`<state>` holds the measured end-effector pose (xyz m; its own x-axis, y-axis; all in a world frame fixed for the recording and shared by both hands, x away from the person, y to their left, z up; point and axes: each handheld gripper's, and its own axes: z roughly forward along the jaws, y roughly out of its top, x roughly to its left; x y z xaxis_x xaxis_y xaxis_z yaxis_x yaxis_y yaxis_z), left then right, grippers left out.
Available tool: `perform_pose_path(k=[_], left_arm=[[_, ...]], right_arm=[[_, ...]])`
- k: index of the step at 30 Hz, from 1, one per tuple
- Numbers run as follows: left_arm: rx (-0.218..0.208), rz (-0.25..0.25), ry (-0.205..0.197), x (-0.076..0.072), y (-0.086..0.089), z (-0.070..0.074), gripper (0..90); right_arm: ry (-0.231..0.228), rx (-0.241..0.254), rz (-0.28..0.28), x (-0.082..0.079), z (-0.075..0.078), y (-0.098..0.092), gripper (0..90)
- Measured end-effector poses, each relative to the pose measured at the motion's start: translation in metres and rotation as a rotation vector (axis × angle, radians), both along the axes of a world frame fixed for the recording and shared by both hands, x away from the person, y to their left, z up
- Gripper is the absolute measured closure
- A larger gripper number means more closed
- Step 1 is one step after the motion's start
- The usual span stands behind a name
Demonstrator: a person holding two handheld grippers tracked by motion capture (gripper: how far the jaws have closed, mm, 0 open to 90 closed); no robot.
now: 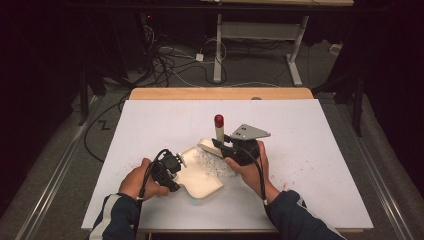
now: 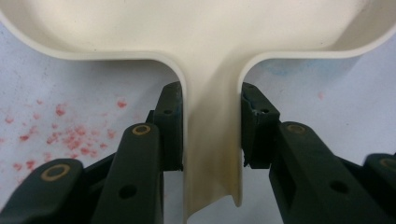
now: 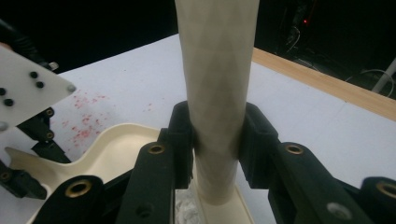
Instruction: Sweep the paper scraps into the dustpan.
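The cream dustpan [image 1: 202, 176] lies flat near the middle of the white table top [image 1: 310, 135], a little to the near side. Its short handle [image 2: 212, 140] points near and left, its wide mouth far and right, so its long axis runs on a diagonal. The left gripper [image 2: 211, 133] has its pads clamped on either side of that handle. At the pan's far right edge stands a cream brush [image 1: 211, 146] with a handle [image 3: 217, 93] rising nearly upright to a red tip [image 1: 219, 120]; the right gripper [image 3: 215, 140] is closed tight around this handle. A heap of pale shreds [image 1: 212, 162] lies at the pan's mouth beside the brush head. Red crumbs [image 2: 60, 135] speckle the table left of the pan's handle. Bare table spreads far, left and right of the pan; the near edge is close behind the hands.
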<state>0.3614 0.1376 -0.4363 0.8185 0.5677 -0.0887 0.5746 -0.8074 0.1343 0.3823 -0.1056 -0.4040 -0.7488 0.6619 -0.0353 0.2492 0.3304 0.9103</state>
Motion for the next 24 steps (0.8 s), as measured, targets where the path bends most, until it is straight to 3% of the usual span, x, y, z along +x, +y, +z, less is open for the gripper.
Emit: perform_pose_path(k=[8, 14, 16, 17, 22, 24], left_arm=[[0.008, -0.009, -0.006, -0.001, -0.005, -0.004, 63.5], [0.007, -0.008, -0.008, -0.001, -0.004, -0.005, 63.5], [0.006, -0.007, -0.01, -0.002, -0.004, -0.005, 63.5], [0.002, -0.005, -0.009, -0.002, -0.004, -0.005, 63.5], [-0.006, 0.001, -0.007, -0.002, -0.003, -0.005, 63.5], [-0.002, -0.003, -0.005, -0.002, -0.003, -0.005, 63.4]], right_arm=[[-0.026, -0.031, 0.068, -0.012, 0.001, 0.03, 70.6], [-0.06, -0.026, 0.079, -0.016, 0.005, 0.036, 71.1], [-0.05, -0.027, 0.077, -0.014, 0.007, 0.034, 71.1], [-0.041, -0.003, 0.068, -0.009, 0.01, 0.03, 71.1], [-0.057, 0.022, 0.033, -0.004, 0.02, 0.016, 71.1], [-0.064, 0.053, 0.007, -0.001, 0.028, 0.001, 71.1]])
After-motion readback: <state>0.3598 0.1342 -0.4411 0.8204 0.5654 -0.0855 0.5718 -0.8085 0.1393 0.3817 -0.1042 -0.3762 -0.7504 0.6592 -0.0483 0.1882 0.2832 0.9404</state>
